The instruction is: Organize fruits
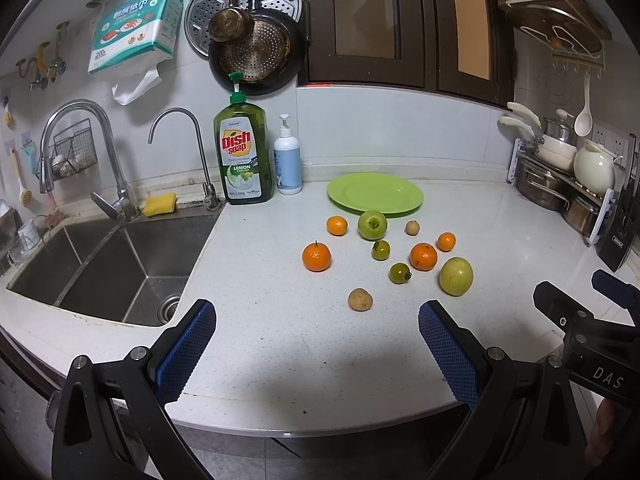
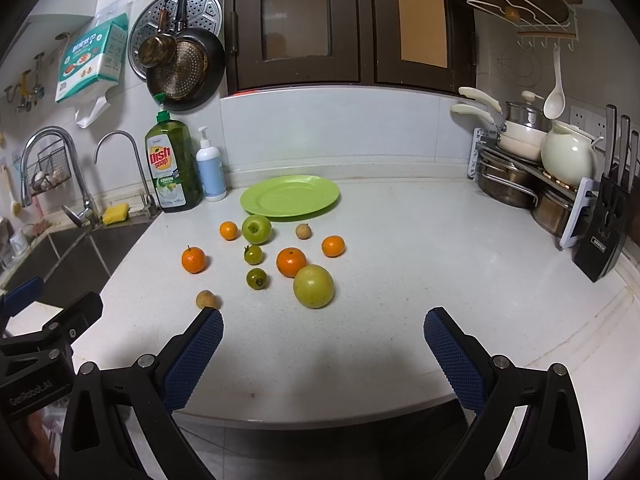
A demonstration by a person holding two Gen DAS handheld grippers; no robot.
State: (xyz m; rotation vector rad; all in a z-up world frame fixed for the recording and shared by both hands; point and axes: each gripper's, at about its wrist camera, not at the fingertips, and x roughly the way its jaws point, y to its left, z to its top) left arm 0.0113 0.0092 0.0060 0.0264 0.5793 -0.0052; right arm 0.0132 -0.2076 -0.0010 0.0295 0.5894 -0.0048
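A green plate lies empty at the back of the white counter. In front of it lie loose fruits: several oranges such as a stemmed one, a green apple, a large yellow-green fruit, two small green tomatoes and two small brown fruits. My left gripper is open and empty near the counter's front edge. My right gripper is open and empty, to the right of the left one.
A steel sink with two taps lies left. A dish soap bottle and white pump bottle stand beside the plate. A pot rack and knife block stand at the right.
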